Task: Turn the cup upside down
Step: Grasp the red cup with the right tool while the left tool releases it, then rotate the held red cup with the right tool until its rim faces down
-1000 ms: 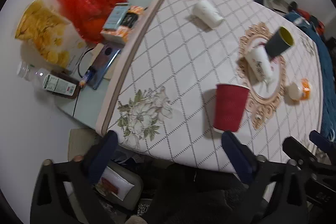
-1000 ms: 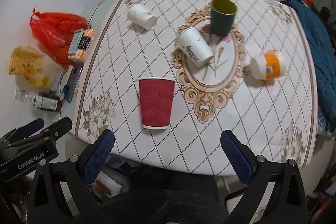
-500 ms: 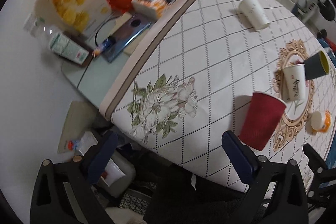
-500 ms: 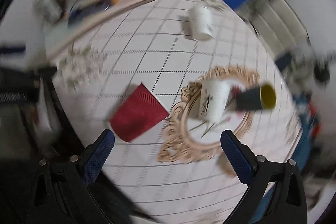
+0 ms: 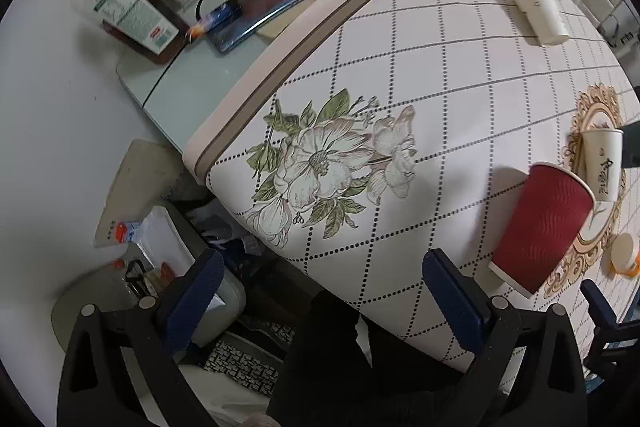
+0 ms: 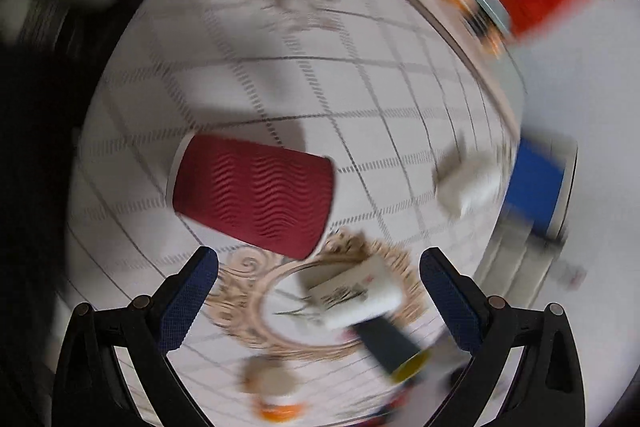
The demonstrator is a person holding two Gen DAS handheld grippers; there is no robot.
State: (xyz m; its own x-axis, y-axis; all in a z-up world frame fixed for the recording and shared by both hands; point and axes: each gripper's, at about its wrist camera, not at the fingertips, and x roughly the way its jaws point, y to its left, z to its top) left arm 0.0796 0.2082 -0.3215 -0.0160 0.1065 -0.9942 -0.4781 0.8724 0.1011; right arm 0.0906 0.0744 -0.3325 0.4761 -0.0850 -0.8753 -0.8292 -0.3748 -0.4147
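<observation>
A red ribbed paper cup [image 5: 540,227] stands on the quilted tablecloth [image 5: 400,67], rim down, near the front edge. It also shows in the blurred, rotated right wrist view [image 6: 254,195]. My left gripper [image 5: 320,267] is open and empty, held off the table's front-left corner, left of the cup. My right gripper [image 6: 318,263] is open and empty, above the table, with the red cup just beyond its left finger [image 6: 188,295].
A white printed cup [image 5: 602,165] and a dark cup lie by the gold medallion [image 5: 596,115]. Another white cup [image 5: 538,11] lies at the far side. An orange-white cup [image 5: 624,255] sits right. Bottle [image 5: 124,15], phone [image 5: 264,15], snack bags crowd the left ledge.
Both grippers swung around. The left view turned further left toward the table corner and floor. The right gripper rotated strongly and moved closer over the red cup. The cups have not moved.
</observation>
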